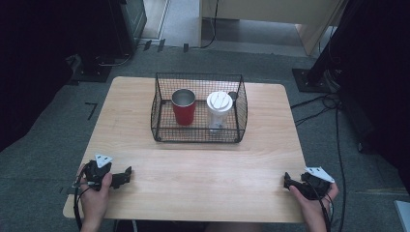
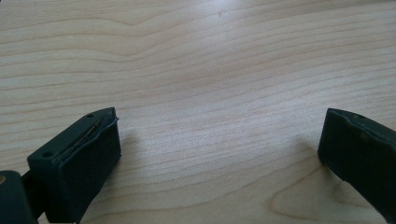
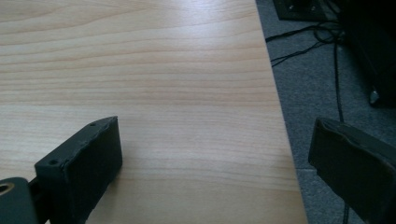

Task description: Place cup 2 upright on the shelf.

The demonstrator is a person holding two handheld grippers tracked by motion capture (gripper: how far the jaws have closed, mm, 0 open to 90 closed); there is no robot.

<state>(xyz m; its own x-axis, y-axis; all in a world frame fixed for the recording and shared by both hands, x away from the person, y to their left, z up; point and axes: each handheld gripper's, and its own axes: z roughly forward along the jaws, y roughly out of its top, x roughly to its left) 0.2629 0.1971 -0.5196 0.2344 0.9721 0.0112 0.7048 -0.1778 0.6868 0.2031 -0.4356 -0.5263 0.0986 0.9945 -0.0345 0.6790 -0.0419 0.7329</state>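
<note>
Two grippers are resting at the near corners of your table [image 1: 198,166], both with nothing in them.

You are looking at a black wire basket [image 1: 164,133] sitting at the table's far middle, holding a red cup [image 1: 184,107] on its left and a white lidded cup [image 1: 218,110] just beside it on the right, both upright. Your left gripper [image 1: 126,173] is lying near the left corner, jaws spread wide over bare wood; your right gripper [image 1: 286,180] is sitting at the right edge, jaws likewise standing apart, well away from the basket.

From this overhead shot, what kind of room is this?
Probably a lab or office recording setup, not a home: a bare wooden table on grey carpet, loose cables running to dark equipment stands, and a wire basket staged with two cups.
</note>
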